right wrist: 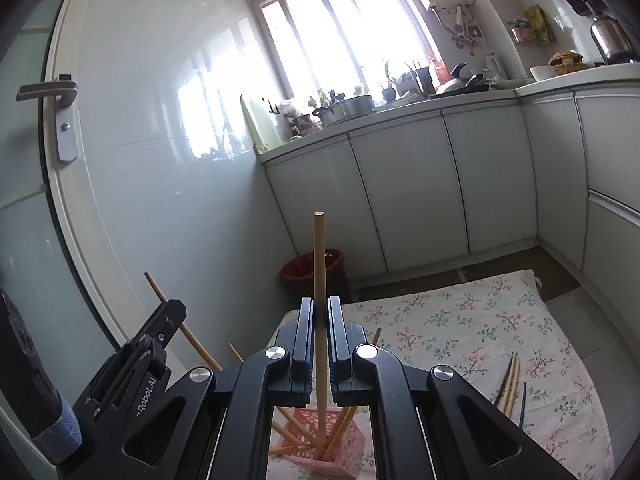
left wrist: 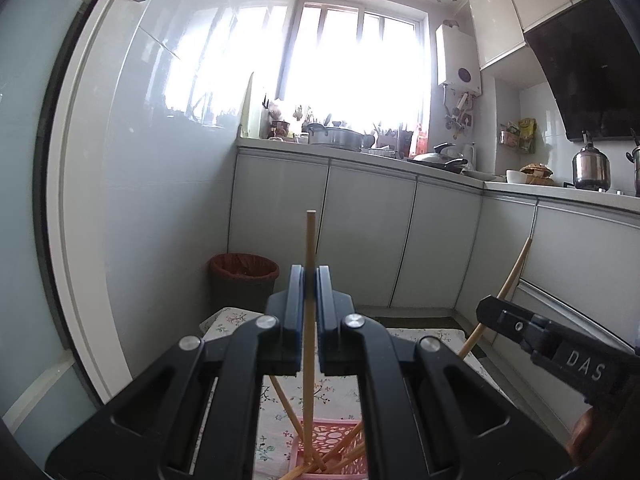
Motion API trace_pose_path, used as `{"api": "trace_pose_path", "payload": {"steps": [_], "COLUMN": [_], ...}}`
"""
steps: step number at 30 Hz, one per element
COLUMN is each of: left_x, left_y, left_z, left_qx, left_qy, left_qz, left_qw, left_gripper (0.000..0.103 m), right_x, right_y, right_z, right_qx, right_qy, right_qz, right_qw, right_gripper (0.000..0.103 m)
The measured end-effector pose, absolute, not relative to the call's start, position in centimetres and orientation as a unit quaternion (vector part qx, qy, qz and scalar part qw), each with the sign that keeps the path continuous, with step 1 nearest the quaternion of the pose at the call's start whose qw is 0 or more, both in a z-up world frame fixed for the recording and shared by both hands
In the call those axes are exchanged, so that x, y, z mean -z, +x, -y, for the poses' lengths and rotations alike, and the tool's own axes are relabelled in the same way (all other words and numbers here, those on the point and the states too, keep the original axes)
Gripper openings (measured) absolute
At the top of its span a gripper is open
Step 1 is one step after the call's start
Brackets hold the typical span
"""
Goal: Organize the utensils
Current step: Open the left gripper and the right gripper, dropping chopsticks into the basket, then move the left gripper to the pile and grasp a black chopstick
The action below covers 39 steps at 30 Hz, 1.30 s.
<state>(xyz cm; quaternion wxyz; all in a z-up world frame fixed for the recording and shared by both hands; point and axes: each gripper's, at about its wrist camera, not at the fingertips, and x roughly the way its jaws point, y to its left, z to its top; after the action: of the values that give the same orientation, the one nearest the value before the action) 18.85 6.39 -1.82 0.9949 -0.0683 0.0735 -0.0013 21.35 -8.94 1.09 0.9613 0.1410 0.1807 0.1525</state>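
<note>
My left gripper (left wrist: pixel 310 276) is shut on a wooden chopstick (left wrist: pixel 309 240) held upright, its lower end in the pink basket (left wrist: pixel 336 436). My right gripper (right wrist: pixel 320 308) is shut on another wooden chopstick (right wrist: pixel 319 256), also upright, its lower end in the same pink basket (right wrist: pixel 348 448). Several other wooden chopsticks lean in the basket. The right gripper also shows at the right of the left wrist view (left wrist: pixel 486 308), its chopstick (left wrist: pixel 512 276) slanting up. The left gripper (right wrist: pixel 176 308) shows at the left of the right wrist view.
The basket stands on a floral cloth (right wrist: pixel 472 320). Loose chopsticks (right wrist: pixel 510 384), wooden and dark, lie on the cloth to the right. A red-lined bin (left wrist: pixel 244 276) stands in the corner by grey cabinets (left wrist: pixel 368 232). A door with a handle (right wrist: pixel 60 96) is at the left.
</note>
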Motion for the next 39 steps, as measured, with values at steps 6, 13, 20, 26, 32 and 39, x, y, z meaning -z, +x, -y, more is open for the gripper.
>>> {"api": "trace_pose_path", "payload": {"steps": [6, 13, 20, 26, 32, 39], "left_x": [2.0, 1.3, 0.4, 1.2, 2.0, 4.1], "left_y": [19.6, 18.8, 17.1, 16.1, 15.9, 15.9], "left_z": [-7.3, -7.5, -6.7, -5.2, -2.8, 1.7], "left_qx": [-0.001, 0.002, 0.017, 0.029, 0.039, 0.081], "left_qy": [-0.08, -0.085, -0.08, -0.064, -0.043, -0.002], "left_qz": [-0.096, -0.109, -0.15, -0.223, -0.292, -0.365], "left_qw": [0.992, 0.99, 0.985, 0.972, 0.954, 0.927], "left_gripper": [0.009, 0.018, 0.042, 0.056, 0.078, 0.079], "right_x": [0.3, -0.4, -2.8, -3.7, -2.9, -0.6], "right_y": [22.6, 22.4, 20.5, 18.8, 17.5, 17.0], "right_z": [8.2, 9.6, 11.6, 14.5, 18.0, 22.7], "right_qx": [-0.164, -0.173, -0.164, -0.143, -0.112, -0.064], "right_qy": [0.129, 0.161, 0.15, 0.13, 0.117, 0.119], "right_qz": [-0.207, -0.202, -0.202, -0.235, -0.286, -0.344], "right_qw": [0.956, 0.951, 0.954, 0.953, 0.945, 0.929], "right_gripper": [0.007, 0.009, 0.015, 0.026, 0.043, 0.056]}}
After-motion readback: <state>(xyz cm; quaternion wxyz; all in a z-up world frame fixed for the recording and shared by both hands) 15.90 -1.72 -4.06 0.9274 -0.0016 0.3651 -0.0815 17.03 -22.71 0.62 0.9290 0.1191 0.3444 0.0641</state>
